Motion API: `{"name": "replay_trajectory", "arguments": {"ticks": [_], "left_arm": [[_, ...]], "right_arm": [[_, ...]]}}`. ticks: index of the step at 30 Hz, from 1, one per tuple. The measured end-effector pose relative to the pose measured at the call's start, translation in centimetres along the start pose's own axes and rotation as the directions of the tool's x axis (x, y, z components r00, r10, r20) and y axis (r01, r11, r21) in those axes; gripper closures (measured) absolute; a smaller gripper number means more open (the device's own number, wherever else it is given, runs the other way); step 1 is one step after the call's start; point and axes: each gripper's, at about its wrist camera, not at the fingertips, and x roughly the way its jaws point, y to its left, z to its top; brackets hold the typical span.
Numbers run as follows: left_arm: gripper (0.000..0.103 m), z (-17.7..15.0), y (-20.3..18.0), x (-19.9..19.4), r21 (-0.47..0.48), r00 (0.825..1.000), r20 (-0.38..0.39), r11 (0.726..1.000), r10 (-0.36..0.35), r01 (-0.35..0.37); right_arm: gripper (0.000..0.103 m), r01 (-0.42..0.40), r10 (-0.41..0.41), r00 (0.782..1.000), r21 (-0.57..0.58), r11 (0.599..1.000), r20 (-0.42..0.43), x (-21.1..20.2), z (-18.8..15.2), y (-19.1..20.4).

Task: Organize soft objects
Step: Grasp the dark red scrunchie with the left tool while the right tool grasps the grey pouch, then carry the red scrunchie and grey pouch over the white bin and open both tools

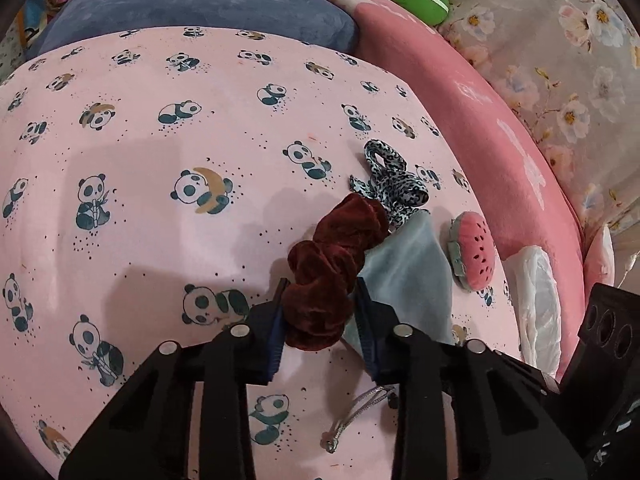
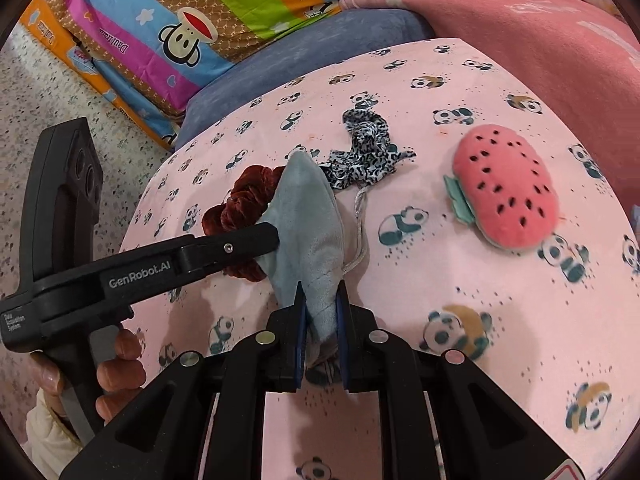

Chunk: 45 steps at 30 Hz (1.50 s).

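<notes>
1. Your left hand-held gripper (image 1: 320,312) sits nearest the left wrist camera, its two fingers clamped on a dark red scrunchie (image 1: 332,276) that lies on the pink panda-print sheet (image 1: 160,160).
2. Your right hand-held gripper (image 2: 321,312) is clamped on the lower end of a pale blue plush cloth (image 2: 308,224), which stands up from the sheet between its fingers.
3. You can see the scrunchie touching the left side of the blue cloth; in the right wrist view it shows partly behind the cloth and the left gripper's finger.
4. You have a leopard-print scrunchie (image 1: 394,184) lying on the sheet just beyond the red one, its end touching the cloth's far corner.
5. You have a pink watermelon plush (image 2: 506,192) resting on the sheet to the right, apart from both grippers.
6. Your hand (image 2: 116,372) grips the left gripper's handle at the lower left of the right wrist view.
7. You can see a thin silver cord (image 1: 360,412) lying on the sheet under the left gripper.
8. You also have a blue pillow (image 1: 200,4) and a pink blanket (image 1: 480,128) bordering the sheet.
</notes>
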Motion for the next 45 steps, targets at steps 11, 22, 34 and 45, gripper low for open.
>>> {"name": "replay_trajectory", "arguments": {"ticks": [11, 22, 34, 45], "left_arm": [[0.087, -1.1, -2.9, -3.4, 0.015, 0.997, 0.056, 0.999, 0.043, -0.044], [0.087, -3.0, -9.2, -6.7, 0.125, 0.995, 0.097, 0.992, 0.000, -0.012], [0.087, -5.0, -16.8, -7.0, 0.249, 0.995, 0.090, 0.968, -0.039, 0.015], [0.087, -6.6, -22.8, -5.6, 0.351, 0.996, 0.052, 0.935, -0.069, 0.047]], "right_arm": [[0.092, 0.067, -0.065, 0.997, -0.026, 0.997, 0.052, -5.3, -2.4, -1.0], [0.092, 0.115, -0.121, 0.976, 0.043, 0.992, 0.182, -12.1, -2.7, -3.4], [0.092, 0.135, -0.159, 0.949, 0.107, 0.985, 0.270, -17.7, -3.8, -6.0], [0.092, 0.163, -0.218, 0.921, 0.189, 0.968, 0.323, -21.8, -5.2, -10.0]]}}
